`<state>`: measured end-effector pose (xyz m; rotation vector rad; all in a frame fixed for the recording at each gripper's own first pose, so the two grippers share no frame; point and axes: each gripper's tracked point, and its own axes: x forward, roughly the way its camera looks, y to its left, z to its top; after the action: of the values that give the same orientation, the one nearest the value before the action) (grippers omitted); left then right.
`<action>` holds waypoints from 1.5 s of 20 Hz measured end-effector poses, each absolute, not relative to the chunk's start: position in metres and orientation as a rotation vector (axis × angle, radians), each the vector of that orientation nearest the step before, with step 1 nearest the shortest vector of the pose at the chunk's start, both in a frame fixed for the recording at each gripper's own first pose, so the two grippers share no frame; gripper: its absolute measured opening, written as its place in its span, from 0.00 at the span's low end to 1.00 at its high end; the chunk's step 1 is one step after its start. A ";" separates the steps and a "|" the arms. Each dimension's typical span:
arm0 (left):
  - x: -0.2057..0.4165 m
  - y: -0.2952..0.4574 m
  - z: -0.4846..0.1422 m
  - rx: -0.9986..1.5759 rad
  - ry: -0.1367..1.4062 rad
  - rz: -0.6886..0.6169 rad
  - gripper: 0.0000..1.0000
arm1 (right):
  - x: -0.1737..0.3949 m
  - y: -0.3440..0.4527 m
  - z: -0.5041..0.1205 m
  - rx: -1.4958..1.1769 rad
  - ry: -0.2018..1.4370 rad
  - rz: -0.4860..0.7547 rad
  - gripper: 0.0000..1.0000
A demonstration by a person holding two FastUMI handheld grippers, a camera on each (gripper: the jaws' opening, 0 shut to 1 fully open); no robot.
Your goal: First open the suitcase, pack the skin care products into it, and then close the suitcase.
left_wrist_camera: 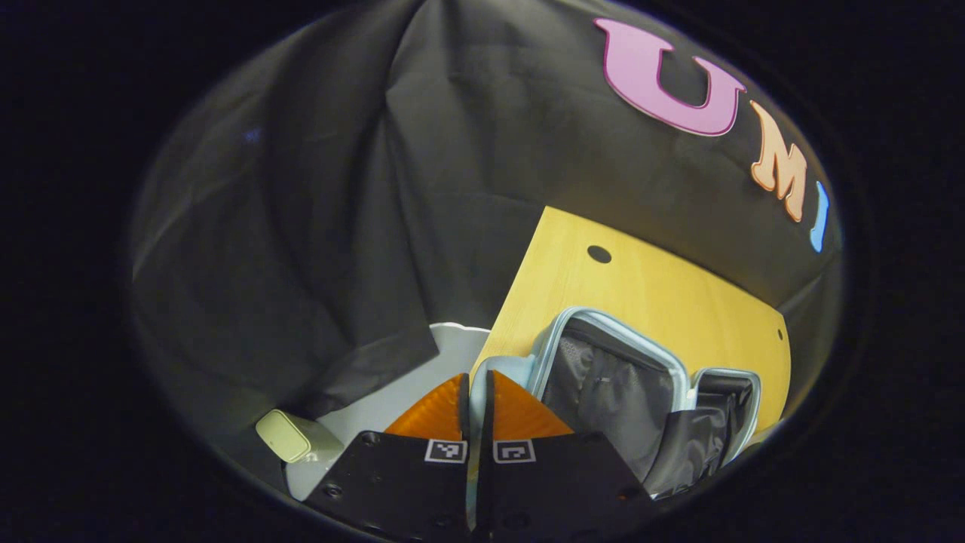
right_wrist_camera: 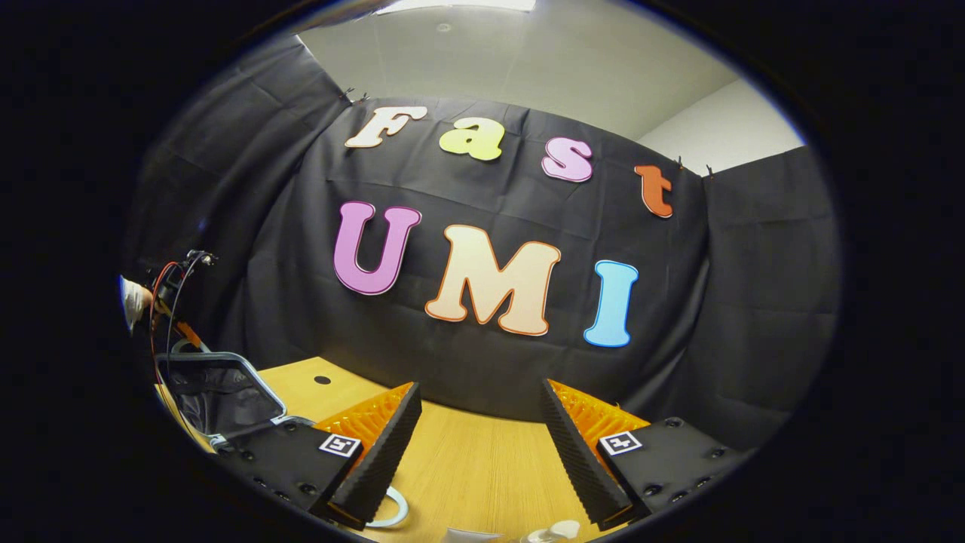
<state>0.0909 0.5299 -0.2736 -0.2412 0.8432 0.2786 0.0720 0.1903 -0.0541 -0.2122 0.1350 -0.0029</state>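
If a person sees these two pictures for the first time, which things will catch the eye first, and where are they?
The open suitcase lies on the wooden table, its dark lining showing, just right of the left claw, whose fingers are almost together. In the right gripper view, the right claw hangs wide open over the table, with the suitcase lid at its left.

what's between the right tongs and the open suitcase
In the right gripper view, only bare wooden table lies between the open right tongs and the open suitcase, which stands at the left.
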 end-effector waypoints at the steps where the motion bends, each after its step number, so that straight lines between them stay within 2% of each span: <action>1: 0.089 0.532 -0.282 -0.244 0.848 0.279 0.00 | 0.072 0.192 -0.054 -0.220 0.139 -0.001 0.98; 7: 0.085 0.532 -0.298 -0.293 0.864 0.288 0.00 | 0.069 0.198 -0.056 -0.244 0.155 0.009 0.99; 9: 0.091 0.534 -0.298 -0.303 0.821 0.294 0.00 | 0.066 0.196 -0.055 -0.247 0.156 0.006 0.99; 10: 0.090 0.539 -0.302 -0.296 0.810 0.320 0.00 | 0.065 0.195 -0.055 -0.247 0.155 0.002 0.99; 11: 0.086 0.547 -0.306 -0.273 0.814 0.372 0.05 | 0.063 0.194 -0.053 -0.246 0.153 -0.001 0.99; 15: 0.072 0.568 -0.297 -0.191 0.765 0.510 1.00 | 0.058 0.188 -0.050 -0.242 0.143 0.001 0.98; 16: 0.077 0.569 -0.290 -0.166 0.708 0.526 0.97 | 0.056 0.187 -0.050 -0.238 0.140 0.010 0.98; 19: 0.088 0.556 -0.238 -0.079 0.508 0.539 0.96 | 0.057 0.173 -0.043 -0.223 0.114 0.015 1.00; 23: 0.097 0.494 -0.148 0.045 0.311 0.461 0.95 | 0.053 0.143 -0.045 -0.181 0.109 0.020 1.00; 26: 0.093 0.437 -0.088 0.030 0.213 0.383 0.92 | 0.049 0.119 -0.040 -0.149 0.096 0.027 1.00; 27: 0.092 0.415 -0.070 0.024 0.179 0.358 0.99 | 0.048 0.112 -0.039 -0.141 0.090 0.030 1.00; 29: 0.093 0.376 -0.038 0.022 0.119 0.324 0.96 | 0.045 0.097 -0.033 -0.137 0.078 0.029 0.99; 30: 0.095 0.355 -0.029 0.022 0.095 0.297 1.00 | 0.043 0.091 -0.031 -0.135 0.071 0.031 0.99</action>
<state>0.0950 0.3553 -0.0287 0.0223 0.0946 0.2969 0.0429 0.0912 -0.0308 -0.1345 0.0713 0.0314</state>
